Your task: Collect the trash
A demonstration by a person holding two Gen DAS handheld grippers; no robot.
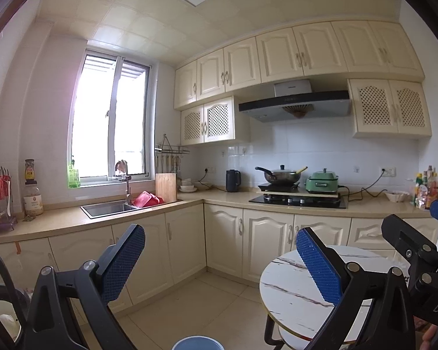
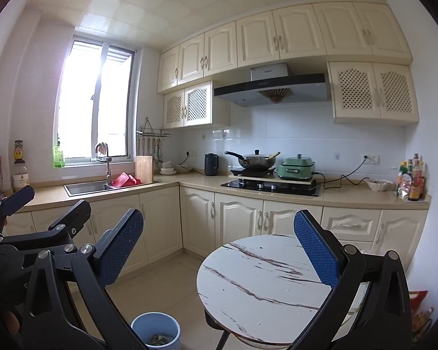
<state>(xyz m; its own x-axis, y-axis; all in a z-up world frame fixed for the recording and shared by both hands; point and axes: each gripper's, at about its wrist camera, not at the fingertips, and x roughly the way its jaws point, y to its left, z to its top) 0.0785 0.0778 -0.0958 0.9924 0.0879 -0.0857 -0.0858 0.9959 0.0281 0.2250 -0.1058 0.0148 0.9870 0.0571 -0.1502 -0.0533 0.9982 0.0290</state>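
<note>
1. Both grippers' fingers (image 1: 125,262) are spread wide and hold nothing.
2. The trash bin (image 2: 155,332) sits on the floor beside the round table (image 2: 265,280), with scraps inside.
3. No loose trash shows yet; a careless reach could bump the bin over.

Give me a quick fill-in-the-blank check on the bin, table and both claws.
1. The blue bin stands on the ____.
2. The round table has a ____-patterned top.
3. The left claw and right claw are both ____.
4. The bin sits to the table's ____.

Missing words: floor; marble; open; left
</note>
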